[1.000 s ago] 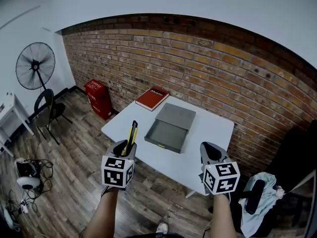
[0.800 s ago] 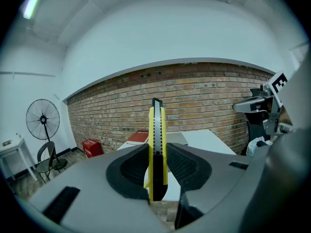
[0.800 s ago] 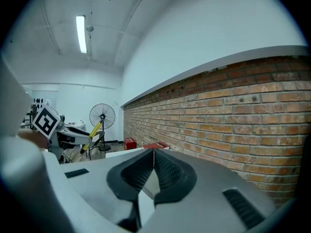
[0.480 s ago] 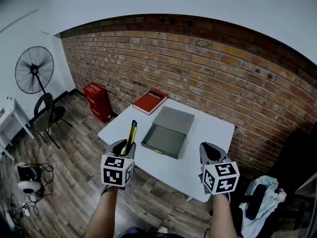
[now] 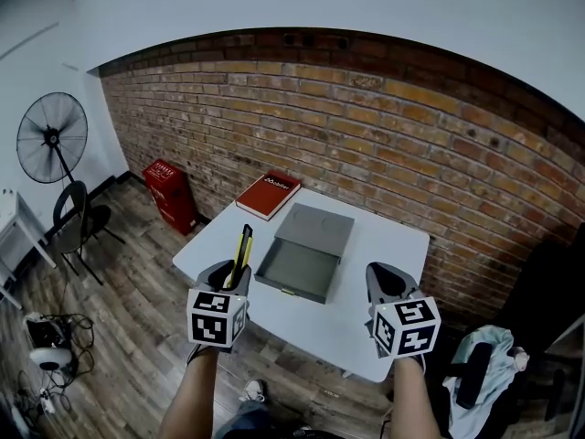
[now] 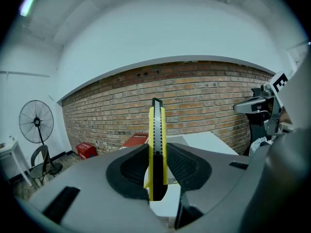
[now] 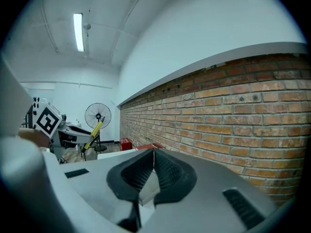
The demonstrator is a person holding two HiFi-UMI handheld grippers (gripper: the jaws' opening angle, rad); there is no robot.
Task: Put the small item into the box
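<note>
My left gripper (image 5: 231, 278) (image 6: 156, 169) is shut on a yellow and black utility knife (image 5: 242, 252) (image 6: 156, 149), which sticks up and forward out of the jaws. It hangs above the floor just short of the white table's (image 5: 384, 318) near-left edge. An open grey box (image 5: 294, 270) with its lid (image 5: 314, 229) lying behind it rests in the middle of the table. My right gripper (image 5: 386, 283) (image 7: 154, 171) is shut with nothing in it, over the table's near-right part. The knife (image 7: 94, 132) also shows at the left of the right gripper view.
A red book (image 5: 268, 195) lies at the table's far-left corner. A brick wall (image 5: 411, 154) runs behind the table. On the wooden floor at the left stand a red box (image 5: 168, 193), a chair (image 5: 75, 227) and a standing fan (image 5: 51, 138). A dark chair with cloth (image 5: 484, 373) is at the right.
The view has swung so the table, box and book sit slightly lower and to the left. Both grippers hold the same places in the view, the knife still gripped.
</note>
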